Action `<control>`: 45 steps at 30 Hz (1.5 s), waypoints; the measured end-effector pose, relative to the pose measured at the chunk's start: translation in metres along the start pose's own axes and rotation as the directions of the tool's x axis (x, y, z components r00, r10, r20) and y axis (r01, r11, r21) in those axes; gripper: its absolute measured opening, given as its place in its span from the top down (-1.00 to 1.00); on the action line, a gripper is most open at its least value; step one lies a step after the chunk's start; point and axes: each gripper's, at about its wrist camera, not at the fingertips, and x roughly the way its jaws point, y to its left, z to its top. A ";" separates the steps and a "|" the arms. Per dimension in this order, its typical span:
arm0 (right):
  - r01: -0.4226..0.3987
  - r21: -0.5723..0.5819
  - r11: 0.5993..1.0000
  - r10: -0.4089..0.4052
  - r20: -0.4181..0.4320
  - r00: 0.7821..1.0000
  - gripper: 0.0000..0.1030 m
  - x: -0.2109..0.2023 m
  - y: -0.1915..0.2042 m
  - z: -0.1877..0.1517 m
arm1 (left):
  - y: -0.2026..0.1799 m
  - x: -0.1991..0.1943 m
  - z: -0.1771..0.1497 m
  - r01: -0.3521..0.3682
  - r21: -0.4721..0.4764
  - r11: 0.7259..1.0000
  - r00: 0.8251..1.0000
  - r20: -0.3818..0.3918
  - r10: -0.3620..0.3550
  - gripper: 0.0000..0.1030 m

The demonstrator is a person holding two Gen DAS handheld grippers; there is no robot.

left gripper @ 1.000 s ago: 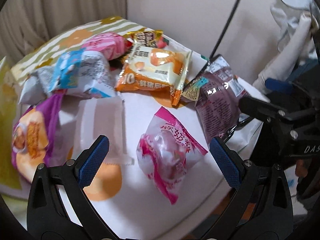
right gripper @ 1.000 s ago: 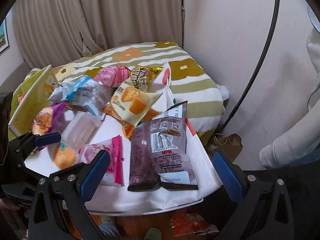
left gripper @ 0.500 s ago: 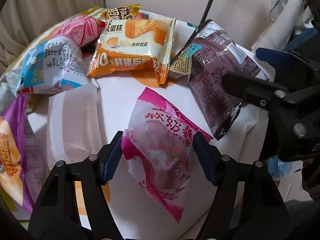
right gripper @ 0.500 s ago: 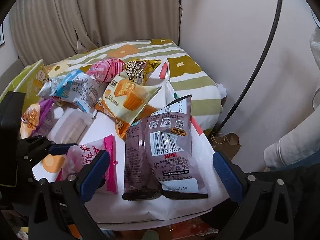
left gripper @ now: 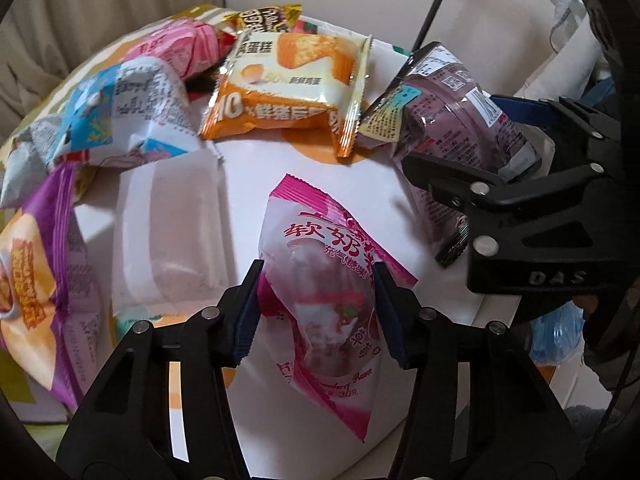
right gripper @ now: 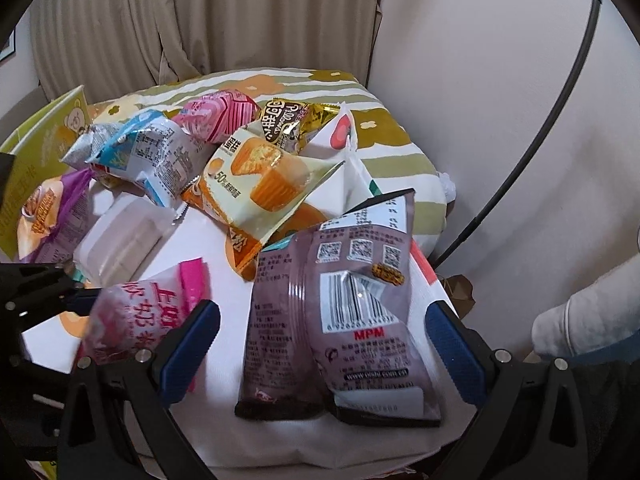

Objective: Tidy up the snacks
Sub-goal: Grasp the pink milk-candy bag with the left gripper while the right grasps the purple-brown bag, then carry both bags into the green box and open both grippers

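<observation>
Several snack packets lie on a white cloth. My left gripper is shut on a pink-and-white strawberry candy packet, its blue pads pressing both sides; the packet also shows in the right wrist view. My right gripper is open, its fingers on either side of a brown-purple packet that lies flat; the same packet shows in the left wrist view. The right gripper body sits over that packet's near end.
An orange cake packet, a blue-white packet, a pink packet, a gold-brown packet, a clear white packet and a purple-orange packet crowd the cloth. A green box stands left. The cloth's edge is near.
My left gripper moved forward and closed from wide open onto the strawberry candy packet. My right gripper came closer to the brown-purple packet and stays open.
</observation>
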 end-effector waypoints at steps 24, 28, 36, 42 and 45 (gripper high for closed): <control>0.013 -0.006 1.000 -0.013 0.003 1.000 -0.01 -0.028 -0.013 0.007 | -0.003 -0.057 0.002 -0.034 -0.094 0.995 0.994 0.100 0.043 0.06; -0.001 -0.002 1.000 0.001 0.039 0.999 -0.01 -0.054 -0.018 0.015 | -0.005 -0.086 0.009 -0.041 -0.138 0.990 0.987 0.147 0.061 0.06; -0.075 -0.012 0.997 0.076 0.133 0.988 -0.01 -0.110 -0.011 0.048 | 0.008 -0.160 0.020 -0.110 -0.220 0.969 0.957 0.241 0.163 0.06; -0.151 -0.079 0.985 0.164 0.208 0.964 -0.01 -0.141 0.025 0.081 | 0.045 -0.215 0.012 -0.176 -0.314 0.933 0.919 0.287 0.270 0.06; -0.192 -0.124 0.974 0.217 0.236 0.947 -0.01 -0.149 0.055 0.097 | 0.075 -0.240 0.004 -0.212 -0.362 0.908 0.899 0.293 0.326 0.06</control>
